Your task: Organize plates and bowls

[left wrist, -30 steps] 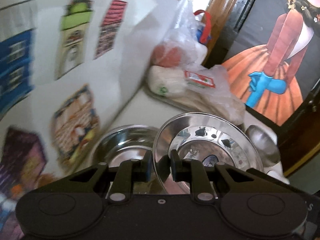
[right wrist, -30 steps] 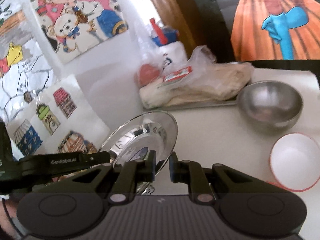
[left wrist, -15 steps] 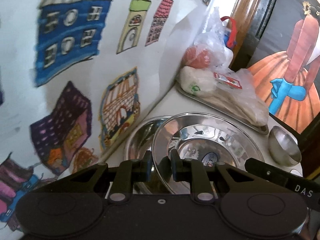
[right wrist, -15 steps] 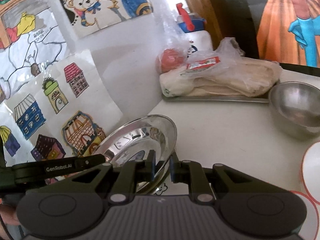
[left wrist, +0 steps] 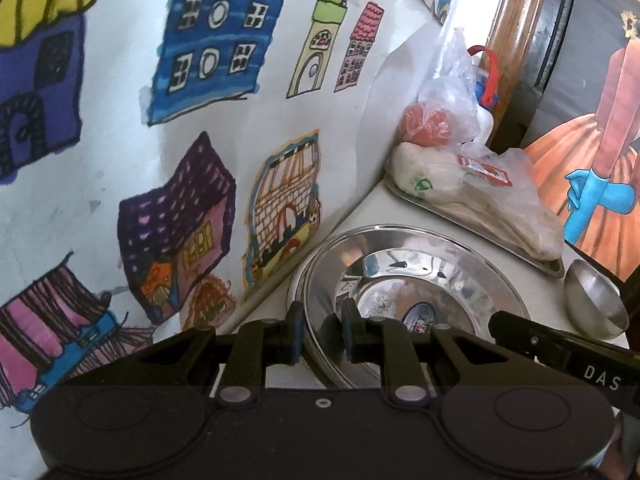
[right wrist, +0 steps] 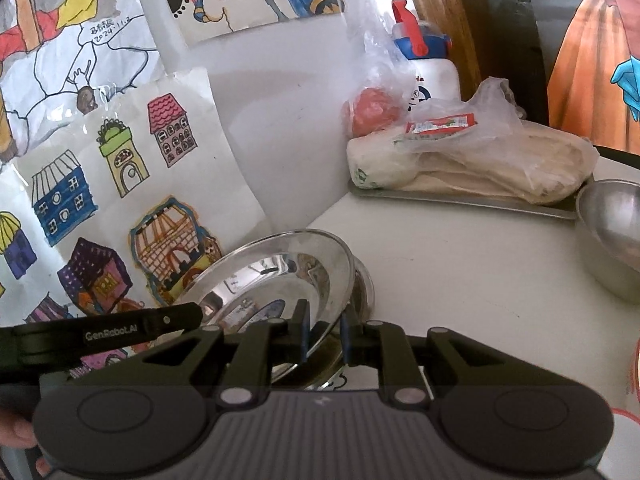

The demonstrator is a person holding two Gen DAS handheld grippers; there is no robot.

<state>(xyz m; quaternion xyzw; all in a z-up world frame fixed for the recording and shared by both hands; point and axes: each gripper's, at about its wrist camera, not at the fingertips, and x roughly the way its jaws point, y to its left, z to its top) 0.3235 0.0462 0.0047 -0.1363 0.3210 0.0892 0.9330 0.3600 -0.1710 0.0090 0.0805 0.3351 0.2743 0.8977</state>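
Left claw black with blue pads and round silver screws, white letters "DAS" on the other claw's side, right claw black, ridged grey body, "GenRobot.AI" lettering

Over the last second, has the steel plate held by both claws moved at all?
Yes. The steel plate has come down from a raised tilt toward the table, nearly nesting on the plate beneath it, judged against the food tray behind.

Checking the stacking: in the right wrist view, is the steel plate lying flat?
No: the steel plate is tilted, its rim between the right gripper fingers.
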